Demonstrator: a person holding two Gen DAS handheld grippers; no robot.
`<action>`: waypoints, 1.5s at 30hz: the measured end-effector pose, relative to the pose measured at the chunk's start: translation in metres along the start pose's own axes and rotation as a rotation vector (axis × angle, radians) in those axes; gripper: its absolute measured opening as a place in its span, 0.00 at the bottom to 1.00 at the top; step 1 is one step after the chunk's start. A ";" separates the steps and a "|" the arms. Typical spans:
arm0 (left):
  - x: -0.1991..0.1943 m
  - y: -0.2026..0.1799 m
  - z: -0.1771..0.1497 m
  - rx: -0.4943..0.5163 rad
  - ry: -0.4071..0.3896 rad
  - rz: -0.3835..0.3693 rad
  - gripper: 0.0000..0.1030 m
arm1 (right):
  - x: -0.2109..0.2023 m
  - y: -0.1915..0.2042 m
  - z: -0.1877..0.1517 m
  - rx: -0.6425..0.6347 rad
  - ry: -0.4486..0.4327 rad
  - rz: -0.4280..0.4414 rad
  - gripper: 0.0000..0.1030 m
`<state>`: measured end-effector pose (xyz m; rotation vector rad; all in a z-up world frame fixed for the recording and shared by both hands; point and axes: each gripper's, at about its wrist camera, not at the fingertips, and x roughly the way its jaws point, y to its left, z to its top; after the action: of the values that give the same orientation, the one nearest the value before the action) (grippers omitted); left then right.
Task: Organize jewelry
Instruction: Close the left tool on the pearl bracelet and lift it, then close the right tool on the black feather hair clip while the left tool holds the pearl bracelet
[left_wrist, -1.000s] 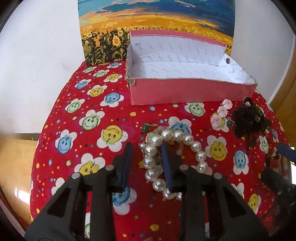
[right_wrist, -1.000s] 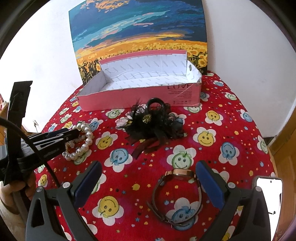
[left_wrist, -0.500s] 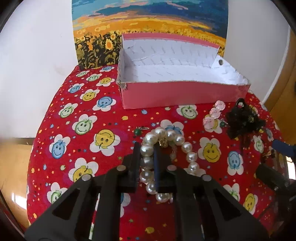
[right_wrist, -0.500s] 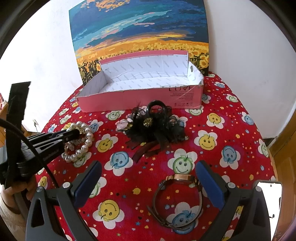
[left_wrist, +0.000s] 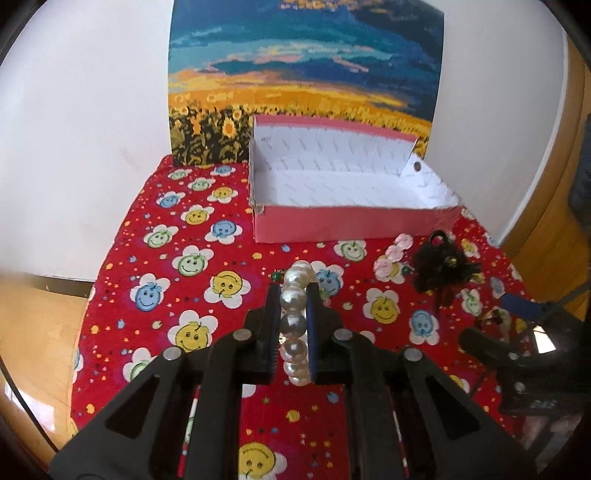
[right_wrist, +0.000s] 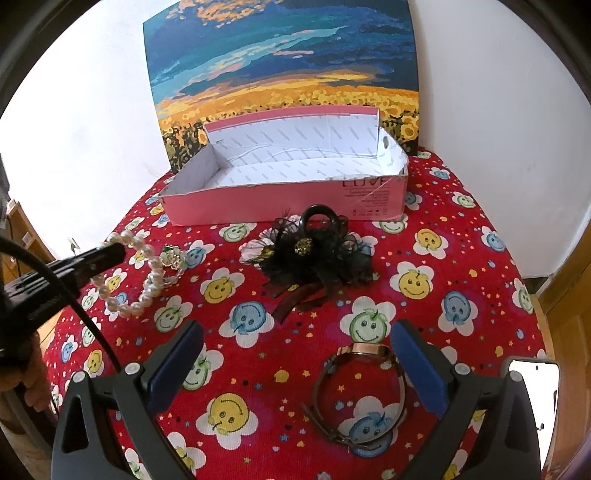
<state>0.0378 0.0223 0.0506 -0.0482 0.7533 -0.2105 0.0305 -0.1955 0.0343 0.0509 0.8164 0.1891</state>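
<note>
Left gripper (left_wrist: 293, 299) level, clamps pearl bracelet (left_wrist: 294, 321).

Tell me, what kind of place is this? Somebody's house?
Most likely a room in a home. A small table wears a red smiley-flower cloth, a sunflower painting leans on a plain white wall, and a cut-down pink box sits ready while the left gripper holds a pearl bracelet.
</note>
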 end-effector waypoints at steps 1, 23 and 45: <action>-0.004 0.001 0.001 -0.004 -0.009 -0.006 0.05 | 0.000 -0.001 0.000 0.005 0.001 0.006 1.00; -0.021 0.018 -0.002 -0.072 -0.039 0.011 0.05 | 0.028 -0.005 0.037 -0.007 0.037 -0.002 1.00; -0.024 0.015 -0.001 -0.066 -0.037 0.007 0.05 | 0.038 -0.013 0.039 0.021 0.044 -0.007 0.74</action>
<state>0.0223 0.0422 0.0639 -0.1117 0.7235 -0.1777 0.0864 -0.1999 0.0323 0.0637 0.8625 0.1757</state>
